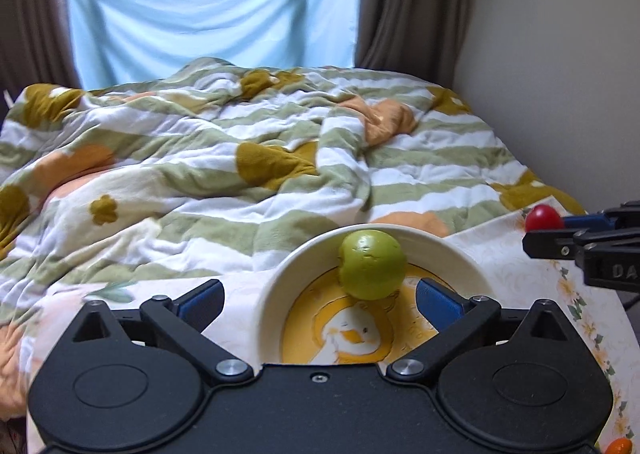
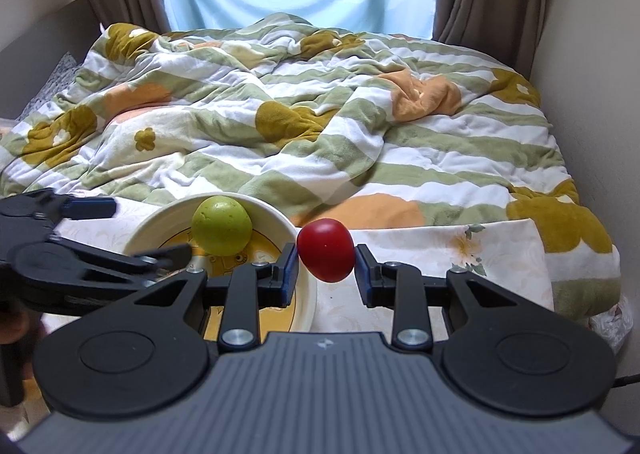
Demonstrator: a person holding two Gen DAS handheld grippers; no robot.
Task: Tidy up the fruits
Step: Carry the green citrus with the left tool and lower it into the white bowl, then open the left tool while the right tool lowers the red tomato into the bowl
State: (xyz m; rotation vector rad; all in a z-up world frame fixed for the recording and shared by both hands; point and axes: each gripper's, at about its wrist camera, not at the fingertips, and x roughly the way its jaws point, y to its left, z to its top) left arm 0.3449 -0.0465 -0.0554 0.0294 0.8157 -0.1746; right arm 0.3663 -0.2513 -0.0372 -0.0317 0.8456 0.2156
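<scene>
Both tongs tilt steeply downward toward the bed's edge. Left tongs: spread fully wide, gripping nothing; the green fruit sits between and just beyond its tips, resting in the white bowl, roundish, with no clear long axis. Right tongs: clamped on a red fruit, held just right of the bowl, long axis tilted, narrower end downward.

Your round green fruit sat inside the cream bowl with the yellow duck picture, against its twelve o'clock wall. Your glossy red fruit hung at the bowl's three o'clock, off the cloth.
</scene>
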